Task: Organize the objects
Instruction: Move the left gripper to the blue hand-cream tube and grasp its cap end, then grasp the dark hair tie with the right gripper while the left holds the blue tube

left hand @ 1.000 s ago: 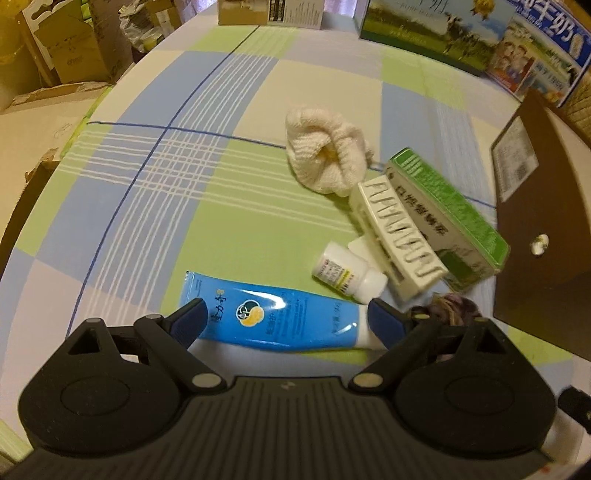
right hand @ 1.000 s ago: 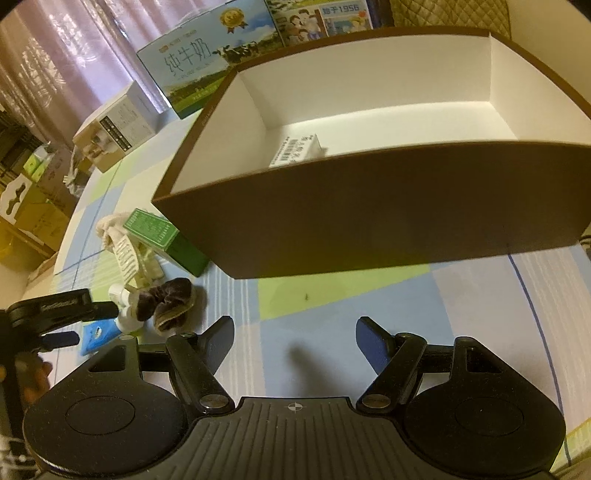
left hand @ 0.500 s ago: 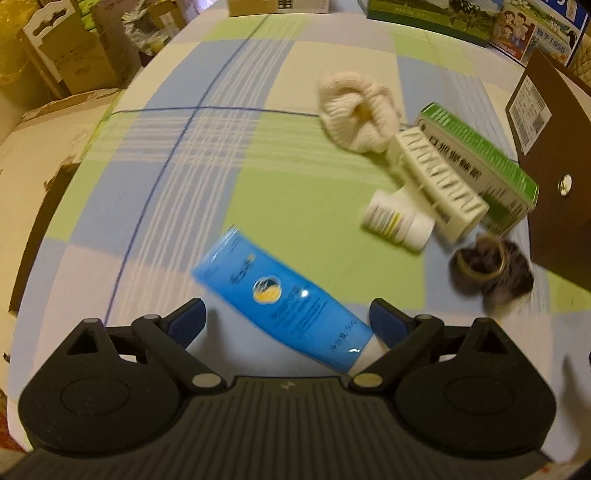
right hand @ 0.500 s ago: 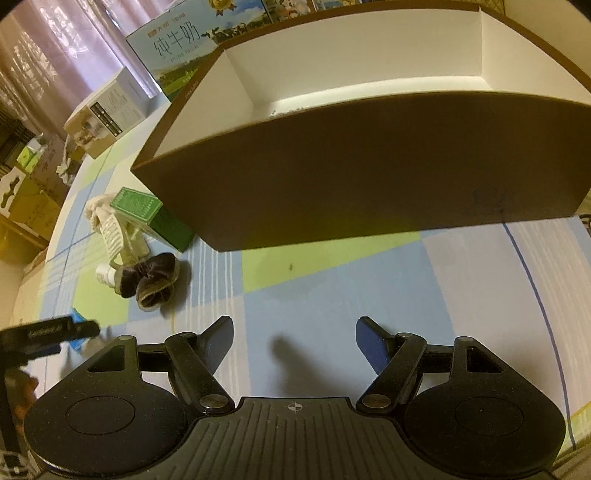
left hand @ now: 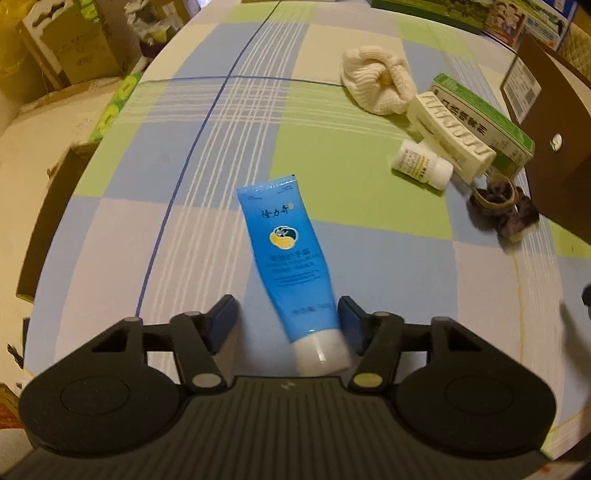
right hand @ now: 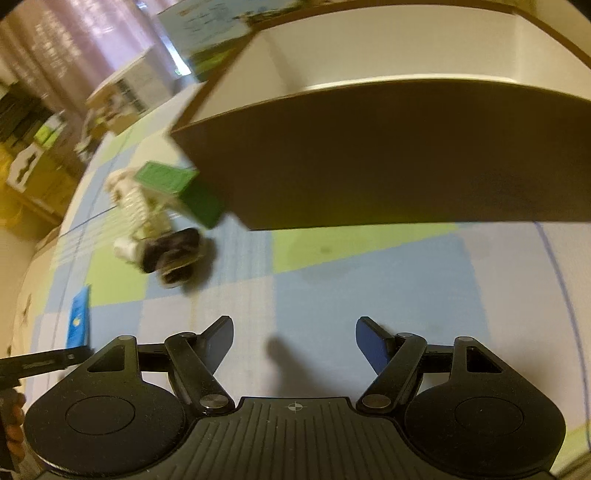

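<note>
The blue tube [left hand: 288, 258], crosswise a second ago, now points lengthwise between the left tongs' [left hand: 286, 317] parted tips, ready to grip, while the right tongs [right hand: 294, 338] hang apart, empty.

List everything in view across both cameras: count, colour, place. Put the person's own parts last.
tube: 1, blue with white cap, on the cloth, cap end between the left gripper's fingers
small bottle: 1, white, lying by the comb
comb: 1, cream, leaning on the green box
green box: 1, green and white, beside the brown box
knitted item: 1, cream, beyond the comb
scrunchie: 1, dark brown, near the brown box
brown box: 1, brown outside, white inside, open
checked cloth: 1, blue, green, white
cartons: several, far edge
left gripper: open
right gripper: open, holding nothing
</note>
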Action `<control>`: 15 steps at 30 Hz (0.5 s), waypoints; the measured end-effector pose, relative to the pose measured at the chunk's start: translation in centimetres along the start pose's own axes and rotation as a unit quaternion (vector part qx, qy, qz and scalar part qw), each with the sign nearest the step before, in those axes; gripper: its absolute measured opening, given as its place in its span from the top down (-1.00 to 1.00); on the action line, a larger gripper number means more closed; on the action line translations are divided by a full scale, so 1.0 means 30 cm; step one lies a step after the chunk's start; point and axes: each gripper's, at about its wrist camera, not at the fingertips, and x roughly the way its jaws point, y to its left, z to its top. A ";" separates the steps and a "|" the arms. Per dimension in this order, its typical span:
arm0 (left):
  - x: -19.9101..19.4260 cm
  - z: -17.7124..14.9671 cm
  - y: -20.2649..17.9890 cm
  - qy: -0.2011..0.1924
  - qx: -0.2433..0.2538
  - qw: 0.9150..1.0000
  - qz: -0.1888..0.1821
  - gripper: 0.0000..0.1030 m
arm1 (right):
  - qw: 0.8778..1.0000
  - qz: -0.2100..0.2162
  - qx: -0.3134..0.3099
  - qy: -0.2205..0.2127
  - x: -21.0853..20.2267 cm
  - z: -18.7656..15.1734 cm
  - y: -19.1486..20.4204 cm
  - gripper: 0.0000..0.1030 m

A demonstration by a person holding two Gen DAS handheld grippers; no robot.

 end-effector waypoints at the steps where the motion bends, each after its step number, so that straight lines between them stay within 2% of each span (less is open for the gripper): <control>1: -0.009 -0.004 -0.011 -0.004 0.009 1.000 -0.008 0.33 | 1.000 0.010 -0.011 -0.001 0.005 0.002 0.022 -0.37; 4: -0.014 -0.006 -0.029 -0.010 0.017 1.000 -0.009 0.39 | 0.998 0.038 -0.040 -0.006 0.024 0.012 0.089 -0.37; 8: 0.001 0.023 -0.015 -0.018 0.004 1.000 -0.008 0.41 | 0.995 0.066 -0.074 -0.015 0.065 0.039 0.188 -0.37; 12: 0.020 0.057 -0.002 -0.021 -0.001 1.000 -0.008 0.41 | 0.993 0.078 -0.083 -0.022 0.125 0.078 0.267 -0.37; 15: 0.031 0.071 0.003 -0.022 -0.002 1.000 -0.010 0.41 | 0.995 0.071 -0.071 -0.023 0.184 0.109 0.306 -0.37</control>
